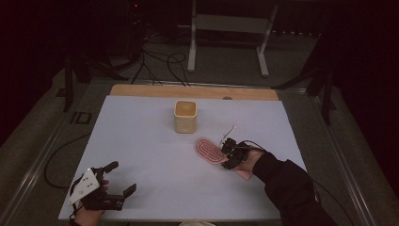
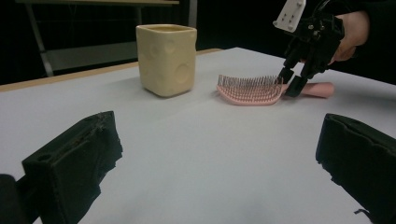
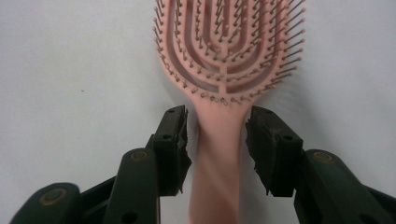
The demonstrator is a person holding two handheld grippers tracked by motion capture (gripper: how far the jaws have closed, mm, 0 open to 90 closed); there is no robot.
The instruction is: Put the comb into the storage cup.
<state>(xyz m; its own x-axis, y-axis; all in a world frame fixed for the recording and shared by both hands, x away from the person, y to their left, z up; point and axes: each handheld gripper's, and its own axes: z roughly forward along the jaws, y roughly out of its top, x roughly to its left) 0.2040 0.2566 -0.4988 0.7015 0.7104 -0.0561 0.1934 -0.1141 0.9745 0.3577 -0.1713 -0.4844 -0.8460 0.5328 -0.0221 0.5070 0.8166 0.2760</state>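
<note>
Pink hairbrush (image 3: 219,140) handle between right gripper (image 3: 217,149) fingers.

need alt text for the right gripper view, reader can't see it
Two black jaws of the right gripper straddle the neck of a pink hairbrush, with a narrow gap visible on each side, so the pads are not yet pressing on it. The brush lies bristles up on a white table, its head pointing away from the camera.

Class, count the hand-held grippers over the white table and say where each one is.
2. The left hand-held gripper is near the table's front left corner; the right hand-held gripper is right of centre, straddling the pink hairbrush at its handle.
</note>
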